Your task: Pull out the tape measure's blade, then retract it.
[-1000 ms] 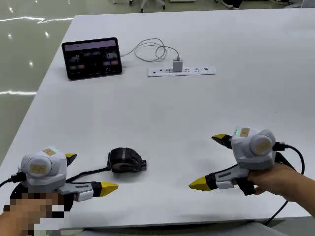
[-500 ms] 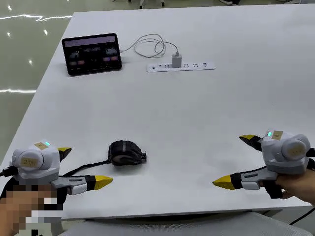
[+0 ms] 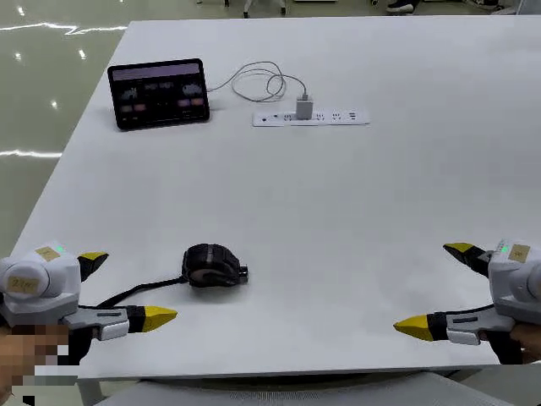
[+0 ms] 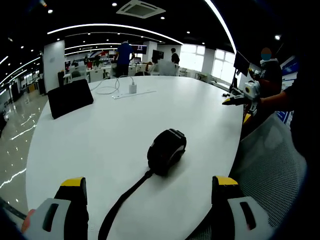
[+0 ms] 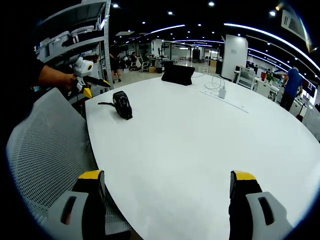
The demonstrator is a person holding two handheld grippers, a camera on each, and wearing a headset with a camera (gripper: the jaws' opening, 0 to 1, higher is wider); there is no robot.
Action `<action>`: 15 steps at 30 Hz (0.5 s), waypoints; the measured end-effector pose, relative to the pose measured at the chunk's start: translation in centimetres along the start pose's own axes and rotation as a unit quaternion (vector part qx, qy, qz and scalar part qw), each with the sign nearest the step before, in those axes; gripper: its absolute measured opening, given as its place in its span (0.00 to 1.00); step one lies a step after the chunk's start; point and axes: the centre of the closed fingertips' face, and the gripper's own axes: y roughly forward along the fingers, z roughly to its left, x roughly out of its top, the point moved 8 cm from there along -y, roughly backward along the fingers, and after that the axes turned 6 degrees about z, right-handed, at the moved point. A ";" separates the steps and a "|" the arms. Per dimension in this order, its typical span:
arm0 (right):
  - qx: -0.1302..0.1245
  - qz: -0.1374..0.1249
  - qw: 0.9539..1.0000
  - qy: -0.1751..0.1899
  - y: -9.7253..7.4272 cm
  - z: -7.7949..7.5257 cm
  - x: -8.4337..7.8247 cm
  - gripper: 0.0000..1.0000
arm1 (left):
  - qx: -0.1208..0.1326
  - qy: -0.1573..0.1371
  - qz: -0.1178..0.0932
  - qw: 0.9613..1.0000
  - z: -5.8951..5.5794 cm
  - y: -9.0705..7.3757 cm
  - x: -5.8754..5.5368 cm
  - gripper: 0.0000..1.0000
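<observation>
Both the left hand-held gripper (image 3: 127,288) and the right hand-held gripper (image 3: 433,288) are held jaws apart and empty, so the tape measure (image 3: 211,265), laid loose on the tabletop (image 3: 338,211) near the left one, may be dragged if its blade (image 3: 244,272) is pulled unpinned.

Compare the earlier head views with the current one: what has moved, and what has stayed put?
The left gripper drew leftward, away from the tape measure; the right gripper drew rightward, farther from it. Nothing was gripped or released. Both sets of jaws stayed open, and the tape measure, tablet and power strip kept their places.
</observation>
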 end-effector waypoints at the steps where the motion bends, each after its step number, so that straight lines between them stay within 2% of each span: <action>1: 0.000 0.002 1.000 0.001 -0.1 -0.1 -0.2 1.00 | 0.000 -0.002 0.001 1.000 0.0 0.0 0.0 1.00; 4: -0.007 0.002 1.000 0.009 -0.6 -0.5 -0.6 1.00 | 0.002 -0.005 0.002 1.000 0.1 0.1 -0.1 1.00; 15: -0.020 0.000 0.999 0.032 -1.6 -0.3 -1.6 1.00 | 0.002 -0.001 0.008 1.000 0.2 0.2 -0.2 1.00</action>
